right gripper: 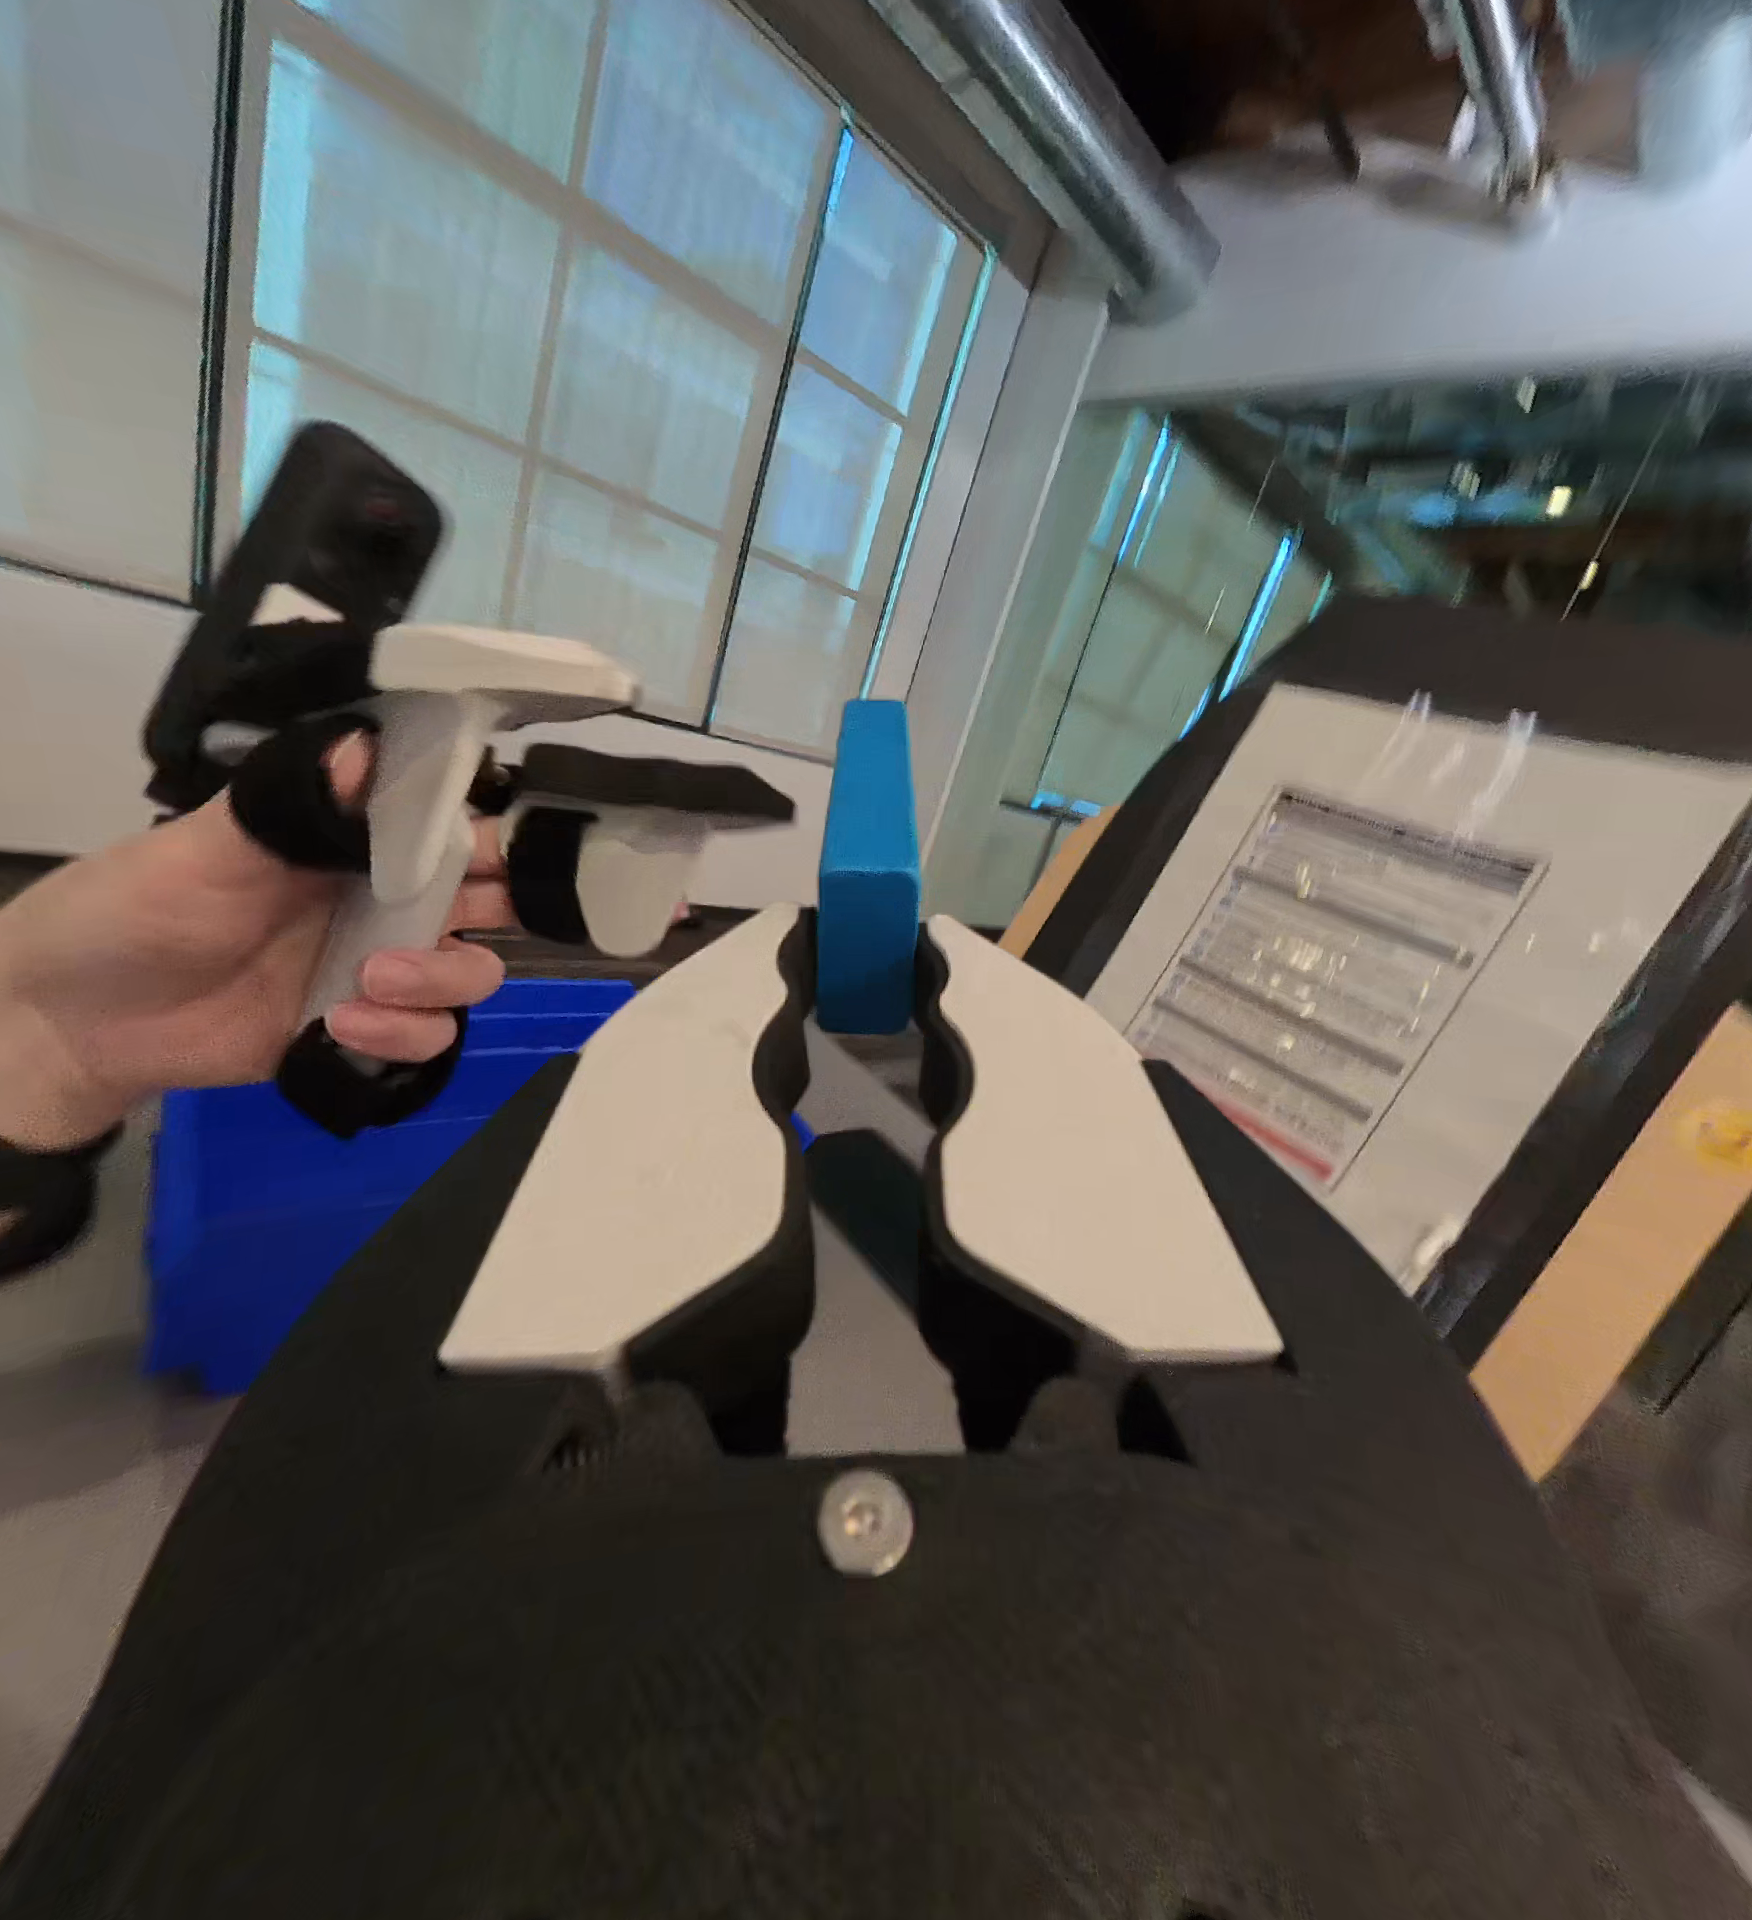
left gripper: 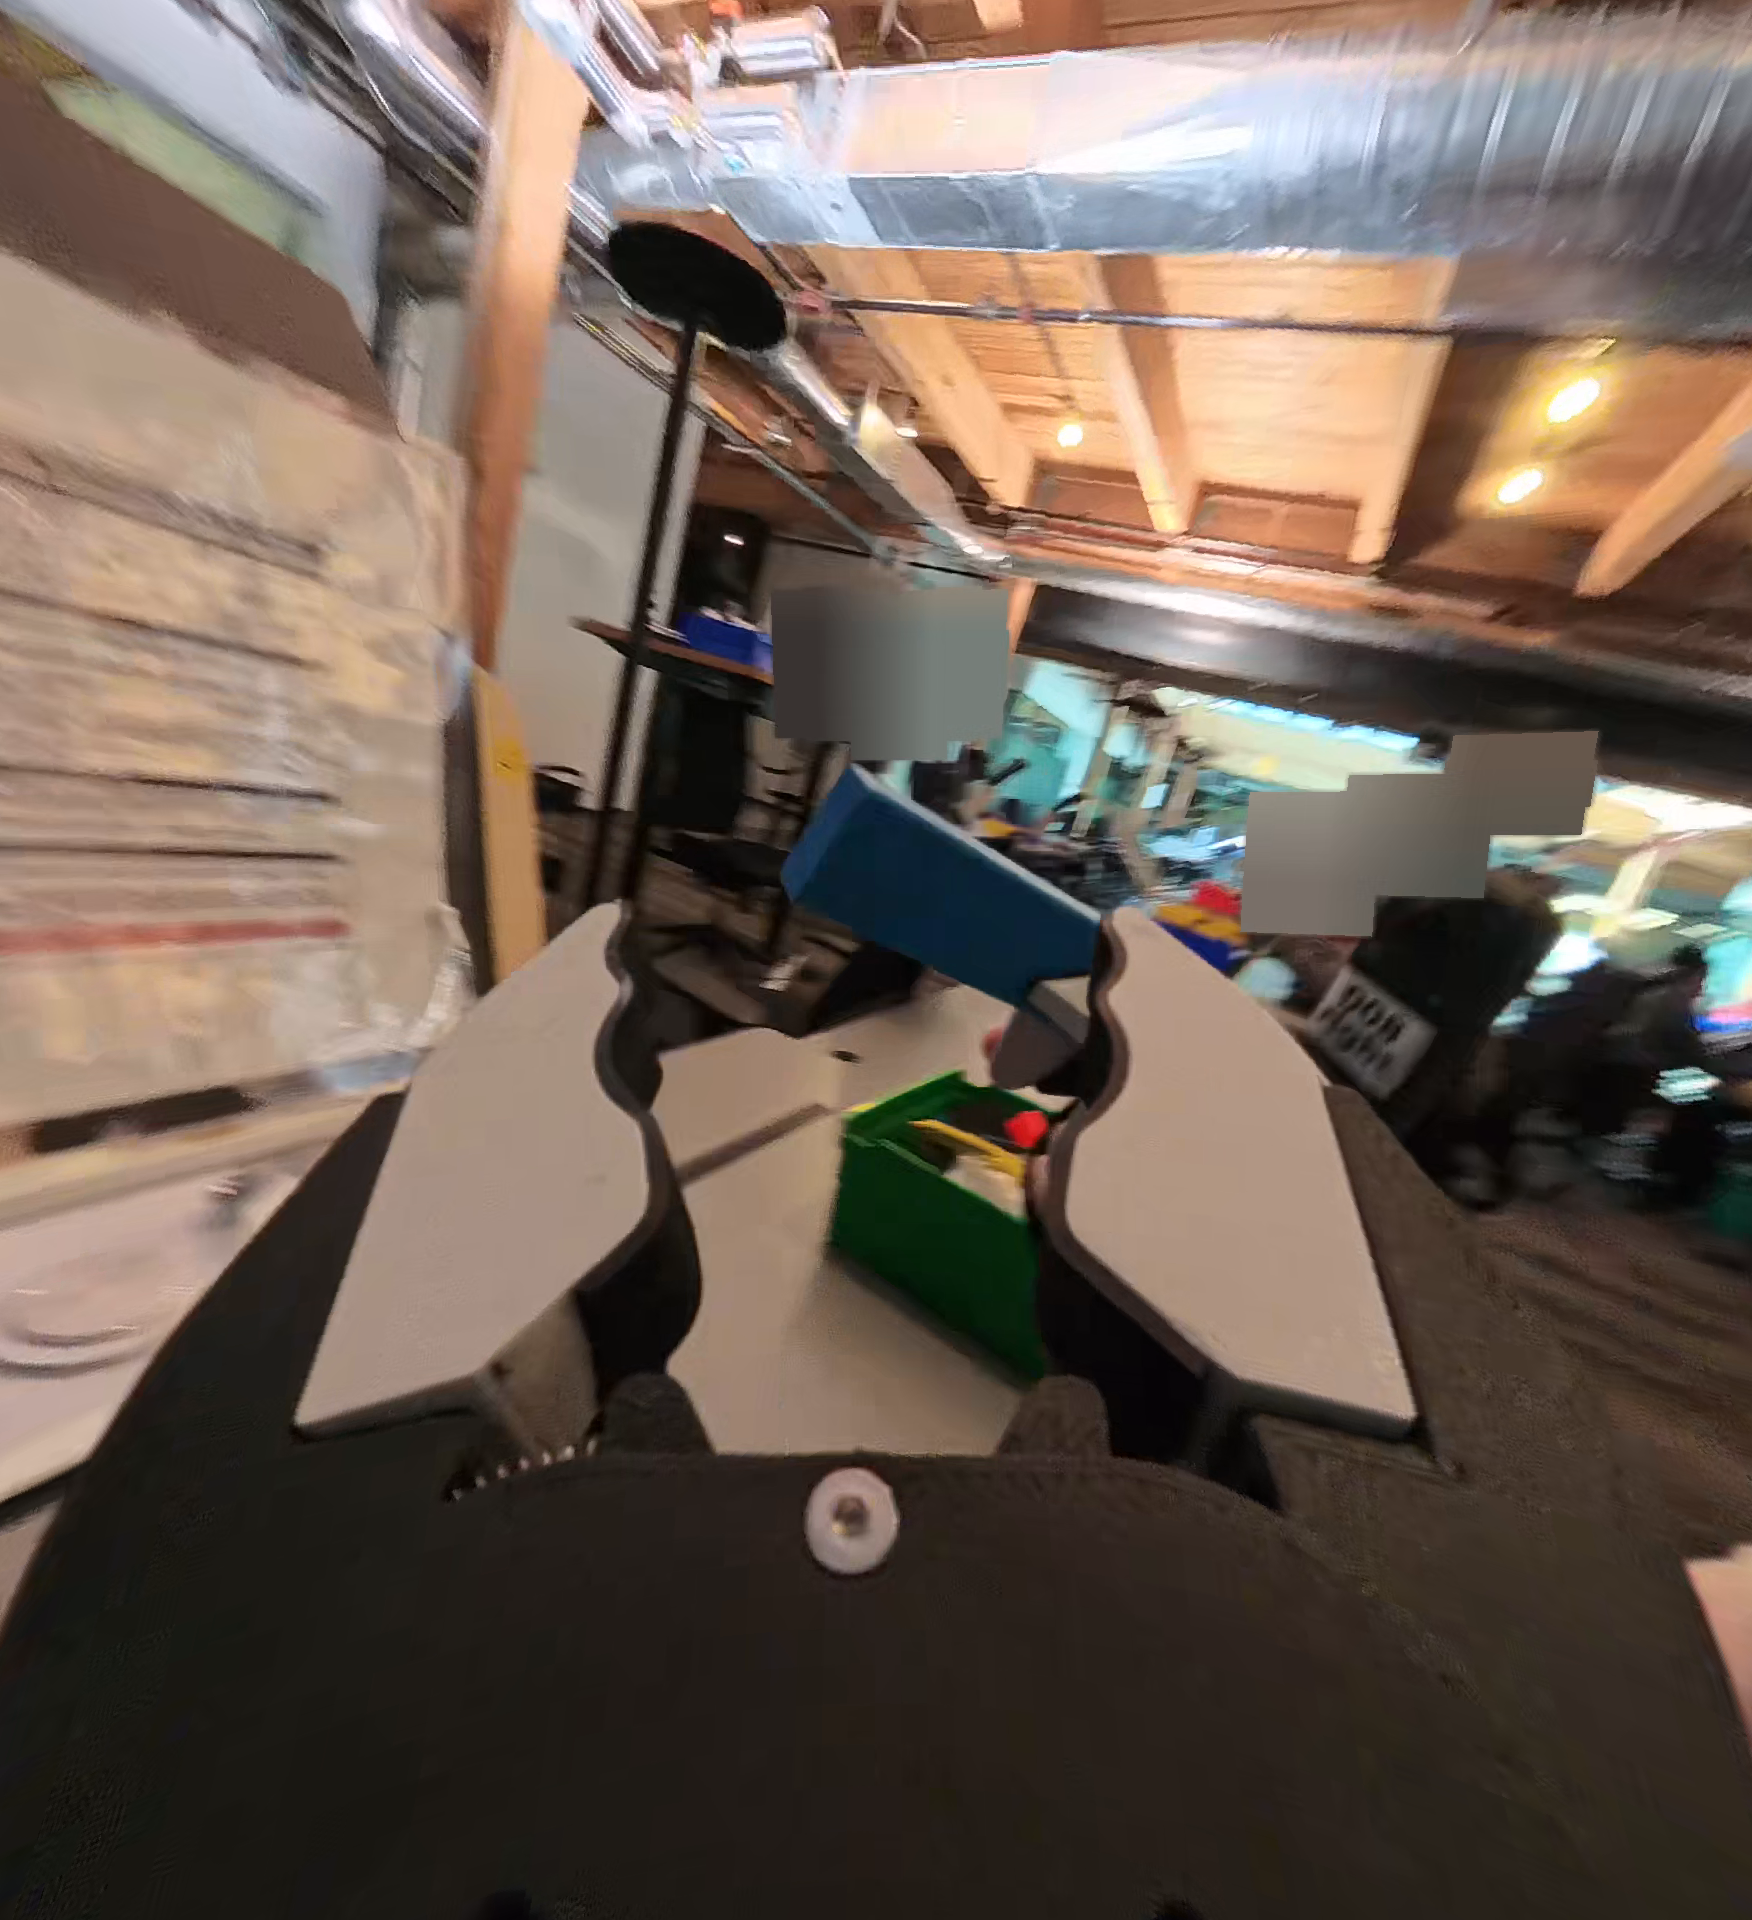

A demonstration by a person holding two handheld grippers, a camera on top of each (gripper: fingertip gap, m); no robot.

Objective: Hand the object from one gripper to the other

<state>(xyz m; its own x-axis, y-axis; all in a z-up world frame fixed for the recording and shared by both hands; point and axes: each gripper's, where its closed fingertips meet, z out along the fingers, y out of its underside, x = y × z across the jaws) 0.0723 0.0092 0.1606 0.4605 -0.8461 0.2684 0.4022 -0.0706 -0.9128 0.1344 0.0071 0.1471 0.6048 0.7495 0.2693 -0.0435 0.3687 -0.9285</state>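
Observation:
A blue block (right gripper: pixel 867 831) stands upright between the fingertips of my right gripper (right gripper: pixel 864 925), which is shut on its lower end. In the left wrist view the same block (left gripper: pixel 934 894) hangs tilted just ahead of my left gripper (left gripper: pixel 861 925), whose jaws are wide open and empty. The block's lower end sits near the right fingertip there, and most of the right gripper is hidden behind that finger. In the right wrist view the left gripper (right gripper: pixel 711 743) is to the block's left, open, held by a hand (right gripper: pixel 124 966), and apart from the block.
A green bin (left gripper: pixel 934 1236) with small items sits on the white table (left gripper: pixel 830 1351) below the block. A blue bin (right gripper: pixel 332 1174) is under the left gripper. A black-framed board with a sheet (right gripper: pixel 1371 987) stands close by. People are at the far right. Spacing between my two grippers at the tips: around 7 centimeters.

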